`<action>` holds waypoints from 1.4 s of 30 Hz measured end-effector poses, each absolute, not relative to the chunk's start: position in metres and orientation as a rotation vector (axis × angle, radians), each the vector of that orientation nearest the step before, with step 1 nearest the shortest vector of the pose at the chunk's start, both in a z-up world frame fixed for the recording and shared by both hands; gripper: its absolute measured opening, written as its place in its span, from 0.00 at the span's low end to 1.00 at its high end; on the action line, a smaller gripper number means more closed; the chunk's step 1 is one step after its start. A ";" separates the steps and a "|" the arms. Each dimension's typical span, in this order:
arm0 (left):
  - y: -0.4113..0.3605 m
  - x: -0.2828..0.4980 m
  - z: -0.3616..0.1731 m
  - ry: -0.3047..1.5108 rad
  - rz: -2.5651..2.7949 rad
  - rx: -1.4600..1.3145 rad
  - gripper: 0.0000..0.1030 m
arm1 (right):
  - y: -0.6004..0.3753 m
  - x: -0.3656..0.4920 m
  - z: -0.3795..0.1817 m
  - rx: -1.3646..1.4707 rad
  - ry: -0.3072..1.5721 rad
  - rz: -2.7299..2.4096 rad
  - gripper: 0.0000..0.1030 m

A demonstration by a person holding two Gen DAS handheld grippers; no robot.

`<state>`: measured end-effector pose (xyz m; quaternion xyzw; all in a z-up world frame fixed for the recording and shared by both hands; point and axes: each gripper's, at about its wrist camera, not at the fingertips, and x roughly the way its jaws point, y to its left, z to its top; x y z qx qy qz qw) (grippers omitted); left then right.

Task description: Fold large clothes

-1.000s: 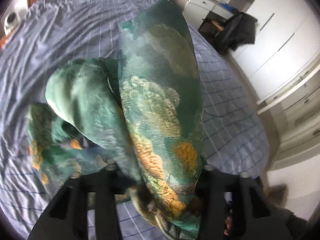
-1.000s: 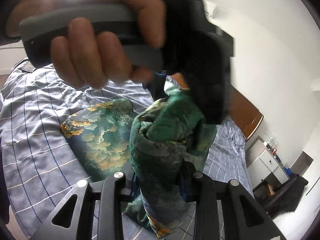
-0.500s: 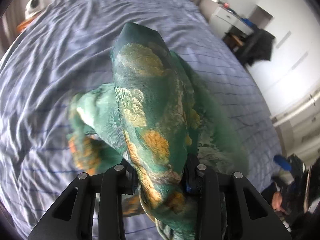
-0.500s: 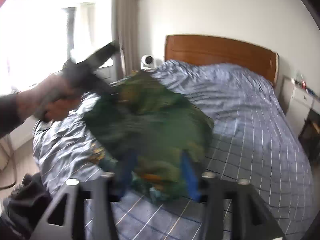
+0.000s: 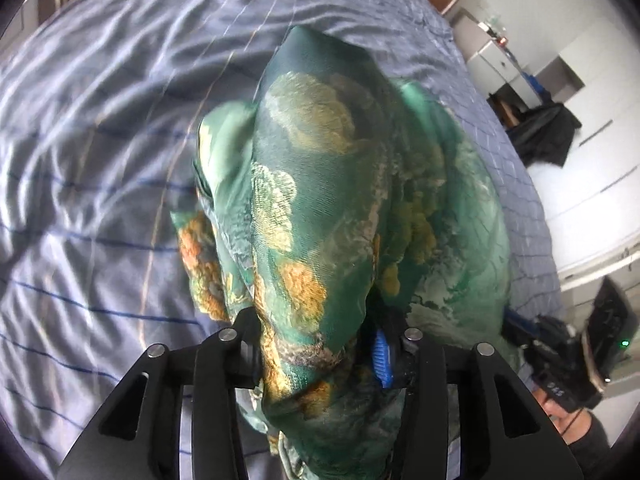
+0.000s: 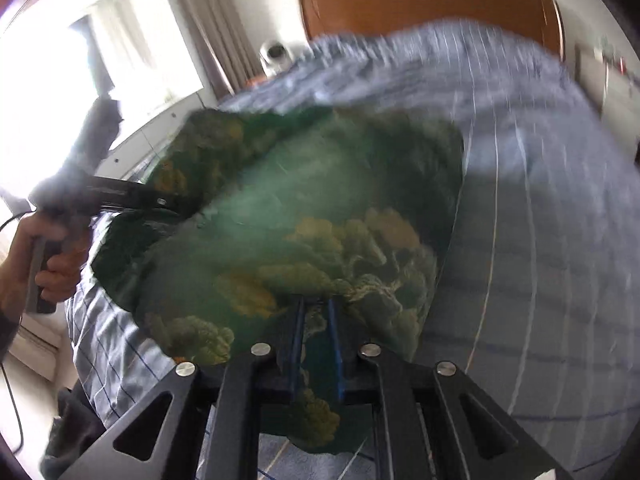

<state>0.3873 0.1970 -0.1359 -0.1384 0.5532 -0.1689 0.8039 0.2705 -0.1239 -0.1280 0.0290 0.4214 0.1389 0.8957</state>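
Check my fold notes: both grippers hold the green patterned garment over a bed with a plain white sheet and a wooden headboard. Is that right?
Not quite. The sheet is blue-grey with a grid of thin lines, not plain white, as the right wrist view shows. The rest holds: the left gripper and right gripper both hold the green garment, and the headboard is wooden.

Both wrist cameras look steeply down, close over the green garment (image 5: 340,208) on the bed (image 6: 540,200)

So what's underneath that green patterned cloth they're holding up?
Under the green cloth lies the bed's blue checked sheet, wrinkled and visible all round it. Whatever sits directly beneath the cloth is covered, so I cannot tell.
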 end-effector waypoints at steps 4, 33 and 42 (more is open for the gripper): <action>0.193 0.384 -0.147 1.169 -0.357 -0.277 0.43 | -0.133 0.274 -0.143 0.091 0.898 0.304 0.09; 0.181 0.373 -0.169 1.130 -0.310 -0.250 0.50 | -0.127 0.447 -0.157 0.179 0.947 0.079 0.13; 0.180 0.373 -0.169 1.134 -0.306 -0.244 0.51 | -0.132 0.416 -0.126 0.182 0.919 0.130 0.13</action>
